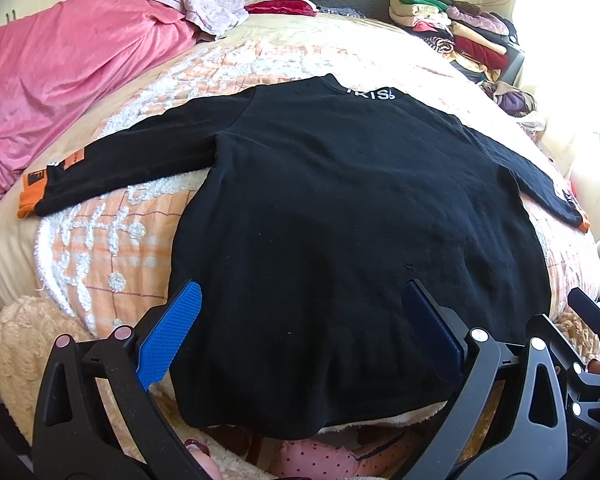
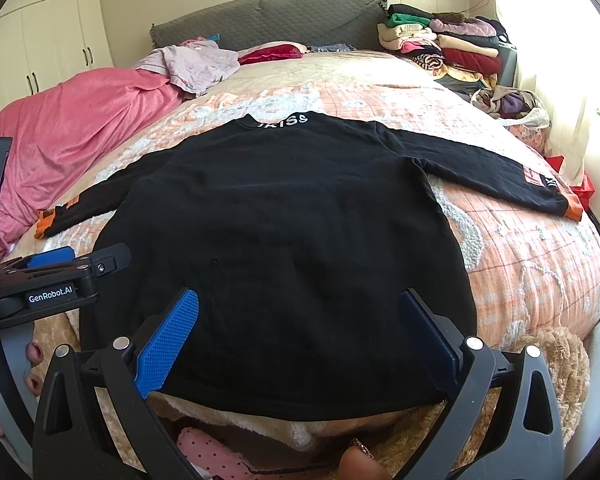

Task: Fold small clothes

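The black shirt [image 1: 332,208] is laid flat on the bedspread [image 1: 112,256], back side up, its collar pointing toward the headboard and both sleeves stretched out sideways; the hem hangs just over the near edge of the bed. The left gripper [image 1: 300,328] is held above the hem with its fingers spread wide and nothing between them. The right gripper [image 2: 296,332] is held the same way, spread and empty.

No fold appears to have been made yet. A clean first fold would probably be got by taking one sleeve near its orange cuff [image 1: 30,196] and carrying it across the body, with the fabric kept taut so no crease is trapped.

Only in the right wrist view is the left gripper seen from outside, low beside the hem's left corner. Only that view shows the cupboard doors [image 2: 56,44].
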